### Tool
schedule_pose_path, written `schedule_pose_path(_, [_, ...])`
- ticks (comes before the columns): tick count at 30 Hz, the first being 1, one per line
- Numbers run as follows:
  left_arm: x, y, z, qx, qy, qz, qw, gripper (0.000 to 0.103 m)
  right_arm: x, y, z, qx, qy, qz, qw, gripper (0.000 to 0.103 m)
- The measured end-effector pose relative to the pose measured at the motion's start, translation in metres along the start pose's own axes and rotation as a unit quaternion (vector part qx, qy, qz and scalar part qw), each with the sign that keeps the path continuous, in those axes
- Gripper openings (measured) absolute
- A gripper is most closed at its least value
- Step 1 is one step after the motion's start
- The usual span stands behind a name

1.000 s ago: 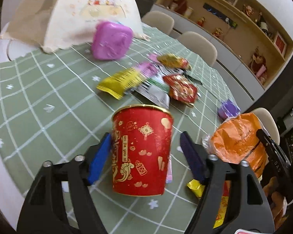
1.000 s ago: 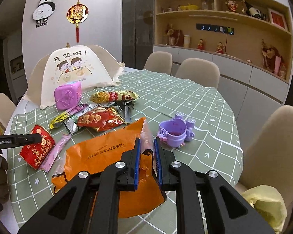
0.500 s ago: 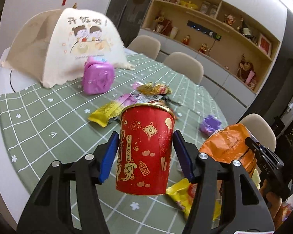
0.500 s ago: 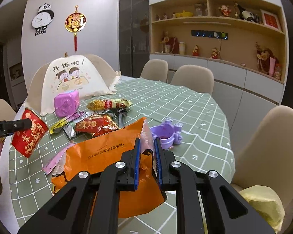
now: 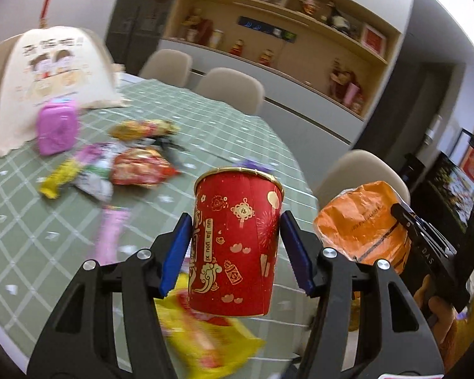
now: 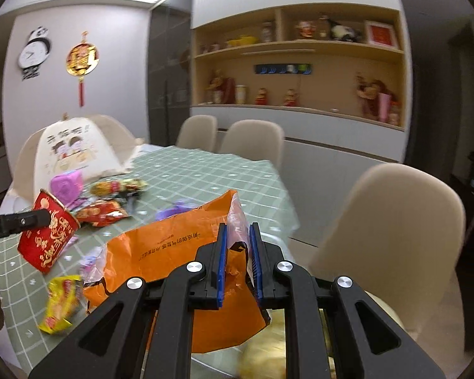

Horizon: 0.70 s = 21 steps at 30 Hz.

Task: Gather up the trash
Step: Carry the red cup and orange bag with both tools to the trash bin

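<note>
Lifted clear of the table (image 5: pixel 211 132) since a second ago, the red cup (image 5: pixel 235 246) now hangs in the air, clamped between the blue pads of the left gripper (image 5: pixel 237 249). Just below it lies a yellow wrapper (image 5: pixel 211 347). To its right, the right gripper (image 6: pixel 238 262) pinches the edge of the orange bag (image 6: pixel 173 246), held up at the table's rim beside a beige chair (image 6: pixel 391 221). Farther back, a heap of snack wrappers (image 5: pixel 136 164) lies on the green checked cloth, then a pink box (image 5: pixel 57 128) in front of a cream food cover (image 5: pixel 47 75).
</note>
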State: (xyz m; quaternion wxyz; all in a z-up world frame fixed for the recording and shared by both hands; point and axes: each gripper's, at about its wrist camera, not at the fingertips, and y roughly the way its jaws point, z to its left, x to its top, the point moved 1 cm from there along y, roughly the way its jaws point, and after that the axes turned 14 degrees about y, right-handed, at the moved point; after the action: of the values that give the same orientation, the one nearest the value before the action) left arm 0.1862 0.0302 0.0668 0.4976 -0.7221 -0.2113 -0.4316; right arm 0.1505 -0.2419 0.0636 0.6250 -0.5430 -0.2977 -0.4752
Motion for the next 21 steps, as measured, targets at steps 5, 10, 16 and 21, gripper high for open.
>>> schedule_pose_path(5, [0.004,0.024,-0.058,-0.054,0.026,0.008,0.9982,0.055,-0.001,-0.023,-0.056,-0.051,0.022,-0.015,0.998,0.015])
schedule_pose_path(10, [0.006,0.054,-0.126,-0.112,0.06,0.013,0.9918,0.055,-0.005,-0.04,-0.113,-0.105,0.046,-0.028,0.993,0.015])
schedule_pose_path(16, [-0.002,0.099,-0.188,-0.17,0.073,0.043,0.9818,0.055,-0.021,-0.043,-0.171,-0.161,0.064,-0.027,0.984,0.015])
schedule_pose_path(21, [-0.007,0.133,-0.226,-0.199,0.083,0.06,0.9747,0.055,-0.036,-0.031,-0.204,-0.179,0.077,-0.008,0.981,0.015])
